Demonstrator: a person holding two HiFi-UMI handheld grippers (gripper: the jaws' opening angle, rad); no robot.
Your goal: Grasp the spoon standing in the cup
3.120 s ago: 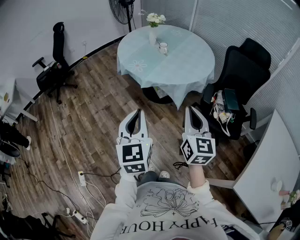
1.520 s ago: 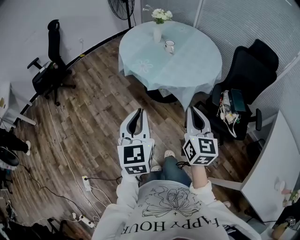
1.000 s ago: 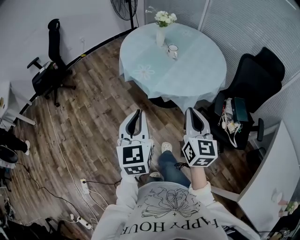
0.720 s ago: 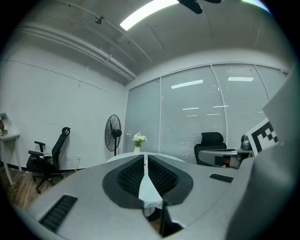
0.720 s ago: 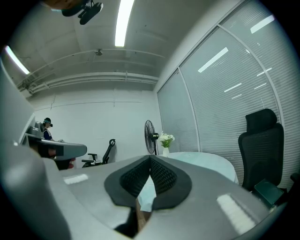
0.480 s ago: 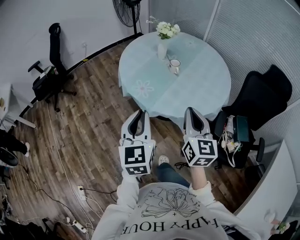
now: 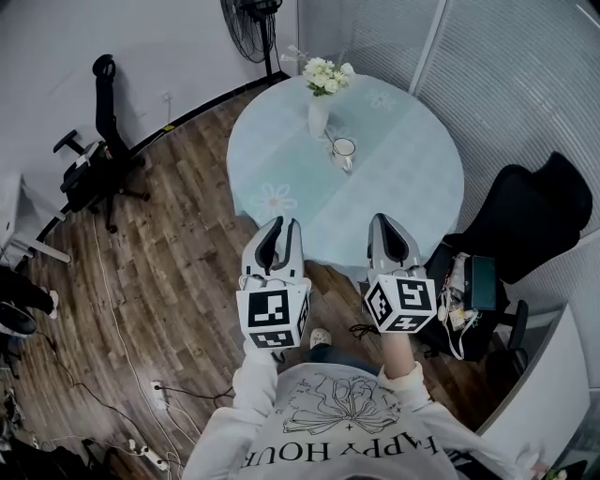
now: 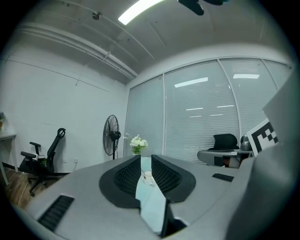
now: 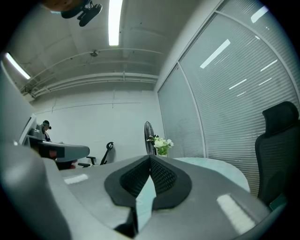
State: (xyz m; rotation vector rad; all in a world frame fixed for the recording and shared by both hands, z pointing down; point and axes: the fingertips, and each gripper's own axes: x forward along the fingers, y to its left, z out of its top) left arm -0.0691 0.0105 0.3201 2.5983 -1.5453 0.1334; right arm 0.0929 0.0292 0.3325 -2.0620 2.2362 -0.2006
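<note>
A white cup point(image 7: 343, 150) stands on the round table point(image 7: 403, 178) with the pale blue cloth, next to a vase of white flowers point(image 7: 319, 94). The spoon in it is too small to make out. Both grippers hover over the table's near edge, well short of the cup. My left gripper point(image 7: 282, 225) has its jaws opening, with a narrow gap and nothing between them. In the left gripper view the cup point(image 8: 148, 176) shows far off through that gap between the fingertips of my left gripper point(image 8: 146, 158). My right gripper point(image 7: 385, 221) point(image 9: 150, 158) is shut and empty.
A black office chair point(image 7: 534, 216) with a bag stands right of the table, and another chair point(image 7: 94, 159) is at the left wall. A floor fan point(image 7: 253, 14) stands behind the table. Glass partitions with blinds close off the back right. Cables lie on the wooden floor point(image 7: 150, 309).
The table and cup have come nearer and lower in the head view as the person walked up. The left gripper's jaws have parted slightly; the right gripper stays shut.
</note>
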